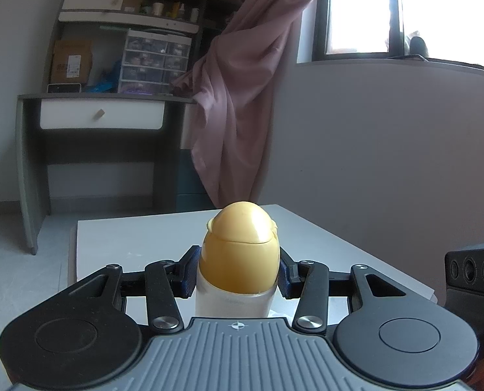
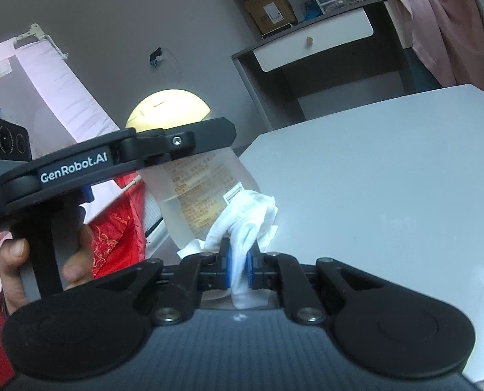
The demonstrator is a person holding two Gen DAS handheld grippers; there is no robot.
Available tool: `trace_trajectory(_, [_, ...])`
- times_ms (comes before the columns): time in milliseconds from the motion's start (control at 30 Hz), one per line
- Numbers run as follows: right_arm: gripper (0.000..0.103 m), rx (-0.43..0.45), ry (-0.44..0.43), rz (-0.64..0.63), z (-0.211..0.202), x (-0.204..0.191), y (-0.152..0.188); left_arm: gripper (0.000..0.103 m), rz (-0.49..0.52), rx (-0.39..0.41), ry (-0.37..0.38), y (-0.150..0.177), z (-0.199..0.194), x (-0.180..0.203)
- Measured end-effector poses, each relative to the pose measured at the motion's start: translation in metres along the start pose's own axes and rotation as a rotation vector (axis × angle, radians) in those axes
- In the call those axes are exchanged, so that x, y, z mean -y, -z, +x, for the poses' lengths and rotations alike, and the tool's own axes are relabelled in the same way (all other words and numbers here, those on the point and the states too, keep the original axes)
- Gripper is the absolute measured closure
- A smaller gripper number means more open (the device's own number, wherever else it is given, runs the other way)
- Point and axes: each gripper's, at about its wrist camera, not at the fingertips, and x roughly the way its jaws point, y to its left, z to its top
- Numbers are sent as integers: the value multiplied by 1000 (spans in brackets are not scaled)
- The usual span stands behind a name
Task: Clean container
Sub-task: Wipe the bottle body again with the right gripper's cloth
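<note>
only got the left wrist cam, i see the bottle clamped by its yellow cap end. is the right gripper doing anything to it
Observer: Yes. The right gripper is shut on a white cloth, and the cloth is pressed against the bottle on its lower clear body.
Operator: which side of the bottle is that
Observer: The side with the printed label, orange text and a barcode.
Operator: is the bottle standing on the table
Observer: Cannot tell; its base is hidden behind the cloth and the right gripper. It sits beside the near edge of the white table.
</note>
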Motion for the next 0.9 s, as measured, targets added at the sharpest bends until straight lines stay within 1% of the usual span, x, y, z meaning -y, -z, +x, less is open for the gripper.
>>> trace_trajectory(433, [93,28,-11,-32,-7,-10,-10,56,3,-1,4,1,-1,-4])
trace_trajectory(800, [93,95,-43,-77,-21,-23,-28,56,3,0,6,1,0,-3])
trace_trajectory(900, [93,98,-47,-79,-20,-24,-28,56,3,-1,5,1,-1,-3])
